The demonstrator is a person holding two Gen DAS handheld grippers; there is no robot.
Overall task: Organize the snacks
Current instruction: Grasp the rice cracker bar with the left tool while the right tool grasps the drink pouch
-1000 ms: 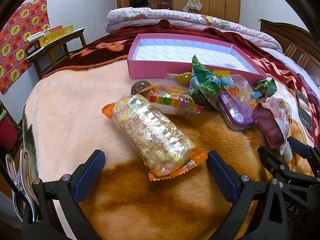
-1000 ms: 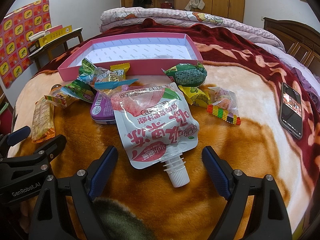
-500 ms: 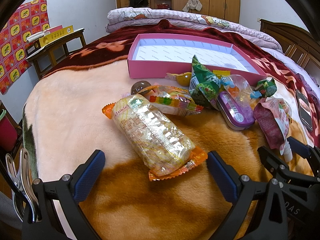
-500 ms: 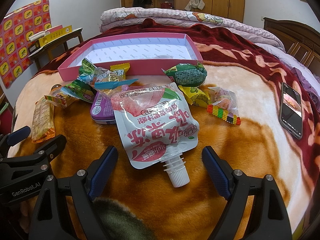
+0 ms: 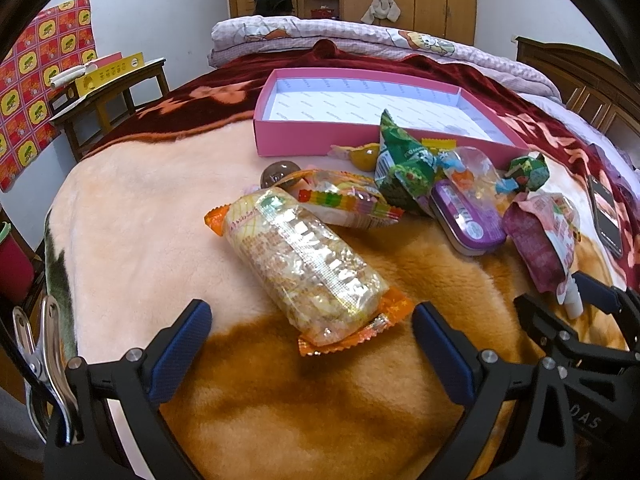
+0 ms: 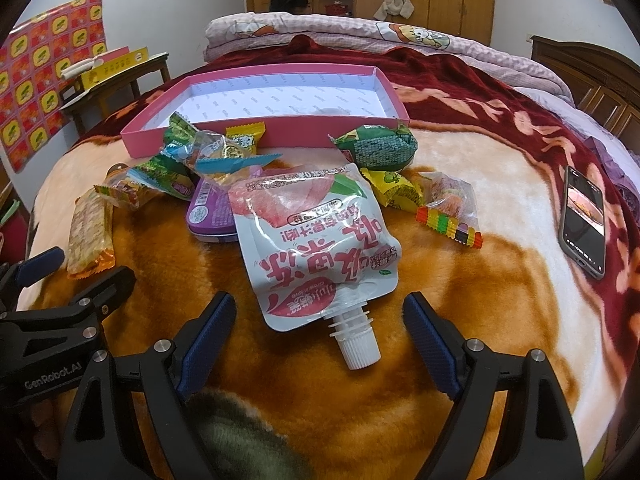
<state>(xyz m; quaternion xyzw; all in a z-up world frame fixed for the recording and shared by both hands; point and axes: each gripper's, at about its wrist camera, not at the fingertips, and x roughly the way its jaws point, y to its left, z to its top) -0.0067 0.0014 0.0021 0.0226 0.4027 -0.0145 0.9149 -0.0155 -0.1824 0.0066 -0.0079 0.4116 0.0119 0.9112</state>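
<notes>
Both claws are gaping wide, gripping nothing: left claw [image 5: 312, 344] flanking the cracker pack [image 5: 304, 264], right claw [image 6: 320, 332] flanking the jelly pouch [image 6: 312, 244].

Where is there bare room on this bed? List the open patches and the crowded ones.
Bare blanket lies left of the rice cracker pack, and between the rainbow candy bag and the phone. The pink box looks unfilled. Crowded: the pile before the box's near wall, around the purple tin and jelly pouch.
</notes>
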